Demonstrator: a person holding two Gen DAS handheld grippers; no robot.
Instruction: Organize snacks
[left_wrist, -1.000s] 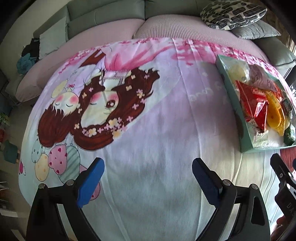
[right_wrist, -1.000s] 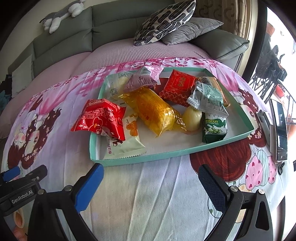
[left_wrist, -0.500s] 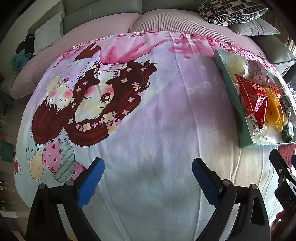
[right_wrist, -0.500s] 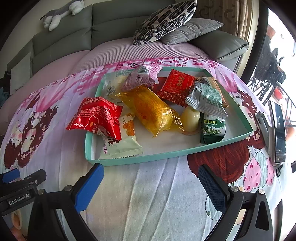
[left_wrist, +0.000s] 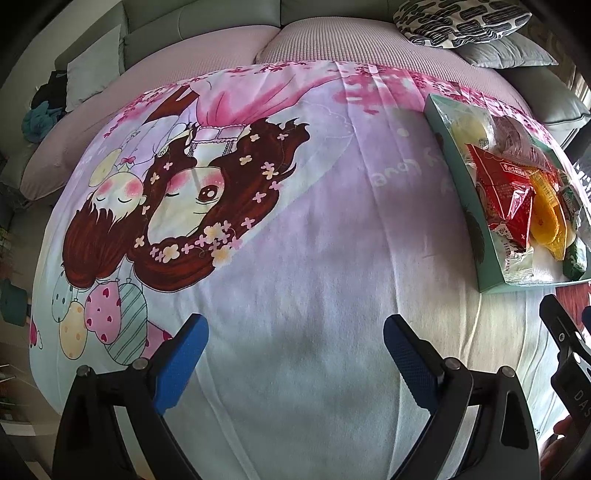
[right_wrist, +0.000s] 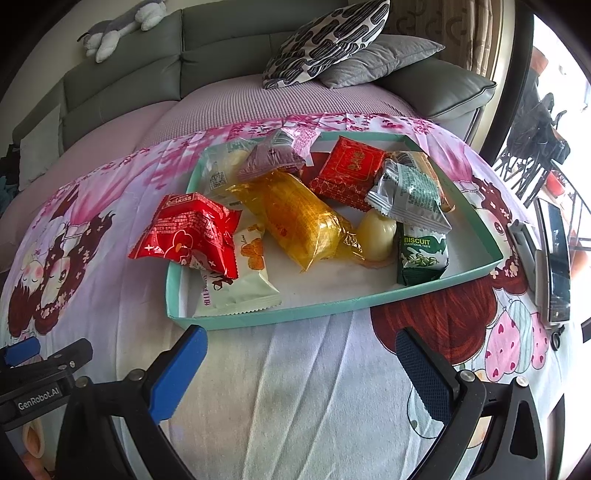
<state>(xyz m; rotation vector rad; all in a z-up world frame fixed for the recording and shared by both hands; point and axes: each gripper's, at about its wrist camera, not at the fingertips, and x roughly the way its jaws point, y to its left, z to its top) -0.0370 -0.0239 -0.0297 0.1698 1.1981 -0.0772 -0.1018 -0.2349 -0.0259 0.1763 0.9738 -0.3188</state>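
Just beyond the right gripper (right_wrist: 301, 350) (spread wide) sits the snack tray (right_wrist: 295, 314).

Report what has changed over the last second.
Little: the right gripper has edged closer to the teal tray, which looms slightly larger; the left gripper only drifted over the blanket. Both stay open and empty. The red snack packet and the other snacks haven't shifted.

Home living room, grey sofa (right_wrist: 155, 70), patterned cushion (right_wrist: 325, 40), cartoon blanket (left_wrist: 295, 258), plush toy (right_wrist: 118, 26)
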